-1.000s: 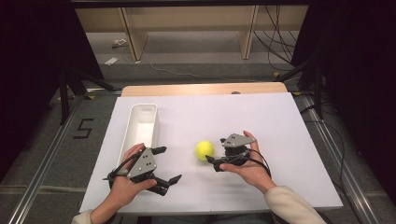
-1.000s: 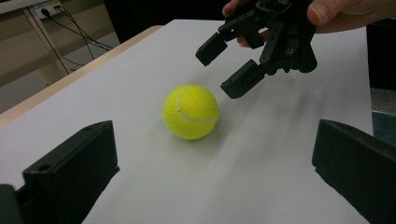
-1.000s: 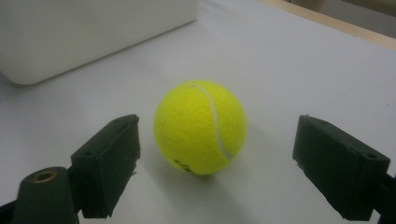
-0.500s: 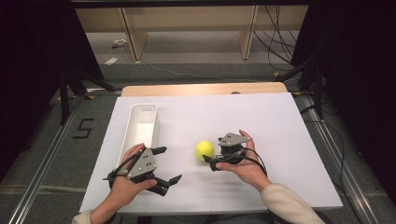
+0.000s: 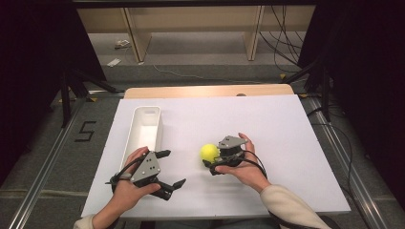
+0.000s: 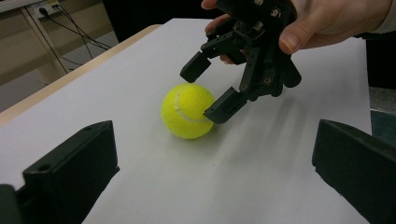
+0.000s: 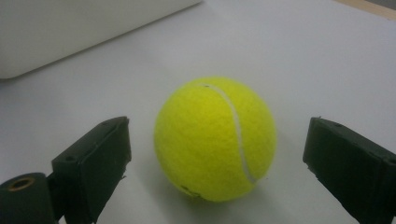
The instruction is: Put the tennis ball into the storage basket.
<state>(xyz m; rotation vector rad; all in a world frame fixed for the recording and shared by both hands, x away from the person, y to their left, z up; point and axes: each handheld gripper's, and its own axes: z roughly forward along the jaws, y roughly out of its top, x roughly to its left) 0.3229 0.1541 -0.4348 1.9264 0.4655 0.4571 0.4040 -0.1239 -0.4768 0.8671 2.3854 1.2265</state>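
Tennis ball (image 5: 208, 152), bright yellow, sits on the white table (image 5: 286, 143) a little right of the long white tray (image 5: 143, 131), near the front edge where the person stands. The right gripper (image 5: 208, 161) is right at it, jaws either side of the ball; they have just been opening, and from the right gripper view there is a clear gap on both sides, so nothing is pressing on the ball (image 7: 215, 139). In the left gripper view one jaw tip sits very close to the ball's side (image 6: 187, 111). The left gripper (image 5: 167, 169) rests well apart, front left beside the tray's near end, jaws spread wide with nothing in them
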